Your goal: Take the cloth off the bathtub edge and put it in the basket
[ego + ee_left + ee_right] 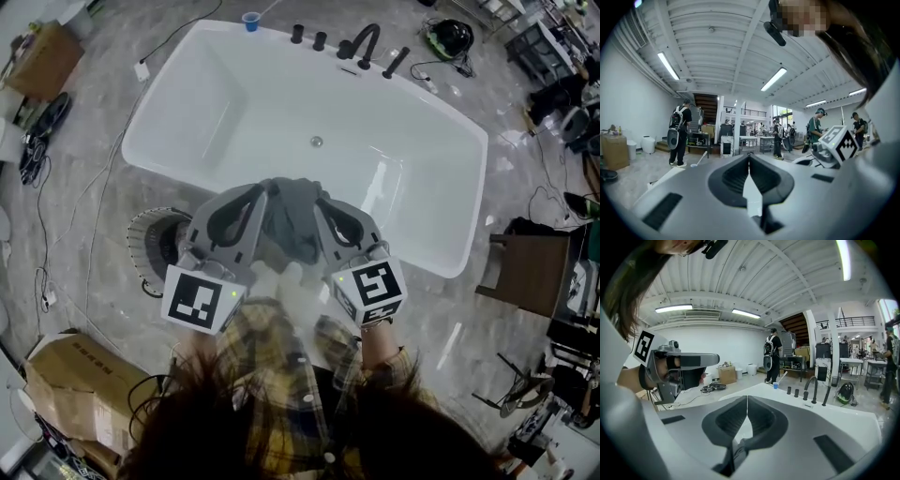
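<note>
A grey cloth [284,225] lies crumpled over the near rim of the white bathtub [394,159], right in front of me. My left gripper [246,208] and right gripper [336,214] are held side by side above that rim, one on each side of the cloth. Both are shut, with nothing showing between their tips. The left gripper view looks out over the room past its shut gripper [749,157]. Past the right gripper's [747,399] shut tips, its own view takes in the bathtub [843,416]. A round wire basket [150,239] stands on the floor to the tub's left, half hidden by my left gripper.
Black faucet fittings [366,42] and a blue cup [250,21] sit on the tub's far rim. A cardboard box [80,375] stands on the floor at lower left, a dark stool [530,272] at right. Cables trail across the floor. Several people stand far off in the room.
</note>
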`<action>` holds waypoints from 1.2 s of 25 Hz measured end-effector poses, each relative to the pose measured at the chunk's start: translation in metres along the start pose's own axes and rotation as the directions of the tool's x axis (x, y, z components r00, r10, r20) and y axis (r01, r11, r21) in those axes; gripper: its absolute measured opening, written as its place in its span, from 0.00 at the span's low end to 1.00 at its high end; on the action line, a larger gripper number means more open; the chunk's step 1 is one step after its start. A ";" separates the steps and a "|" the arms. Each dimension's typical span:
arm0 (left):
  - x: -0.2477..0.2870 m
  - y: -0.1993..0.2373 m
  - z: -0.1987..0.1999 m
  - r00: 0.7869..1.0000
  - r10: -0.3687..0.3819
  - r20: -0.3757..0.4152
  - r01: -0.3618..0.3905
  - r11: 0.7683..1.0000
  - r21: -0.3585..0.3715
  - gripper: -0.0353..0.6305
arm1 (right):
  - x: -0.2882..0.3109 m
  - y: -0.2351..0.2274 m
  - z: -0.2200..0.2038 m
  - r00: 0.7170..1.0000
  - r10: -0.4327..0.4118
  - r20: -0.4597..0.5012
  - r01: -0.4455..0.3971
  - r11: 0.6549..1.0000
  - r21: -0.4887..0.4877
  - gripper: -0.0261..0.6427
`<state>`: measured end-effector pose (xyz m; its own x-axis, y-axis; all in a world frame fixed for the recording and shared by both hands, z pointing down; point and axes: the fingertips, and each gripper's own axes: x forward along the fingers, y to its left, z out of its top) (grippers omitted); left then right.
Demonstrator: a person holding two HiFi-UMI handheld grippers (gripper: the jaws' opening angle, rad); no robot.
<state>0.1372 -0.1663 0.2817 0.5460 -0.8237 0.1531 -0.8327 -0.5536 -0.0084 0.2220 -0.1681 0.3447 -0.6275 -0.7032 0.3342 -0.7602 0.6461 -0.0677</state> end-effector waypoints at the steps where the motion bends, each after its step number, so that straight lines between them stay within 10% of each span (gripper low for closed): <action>1: -0.001 0.001 -0.004 1.000 -0.001 -0.011 0.001 1.000 -0.006 0.08 | 0.002 0.001 -0.002 1.000 0.002 -0.001 -0.002 1.000 0.003 0.06; 14: 0.015 0.001 -0.055 0.998 -0.033 -0.054 0.028 0.995 -0.098 0.08 | 0.015 0.001 -0.028 0.999 0.033 -0.030 -0.032 0.998 0.052 0.07; 18: 0.019 -0.001 -0.074 0.996 -0.043 -0.077 0.034 0.993 -0.114 0.09 | 0.020 -0.006 -0.044 0.998 0.032 -0.055 -0.028 0.996 0.080 0.26; 30: 0.027 -0.009 -0.164 0.971 -0.126 -0.203 0.082 0.974 -0.212 0.32 | 0.051 -0.023 -0.111 0.987 0.029 -0.160 -0.010 0.993 0.117 0.31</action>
<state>0.1442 -0.1638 0.4476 0.6162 -0.7054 0.3502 -0.7858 -0.5802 0.2142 0.2261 -0.1864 0.4678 -0.6140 -0.6277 0.4786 -0.7684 0.6139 -0.1807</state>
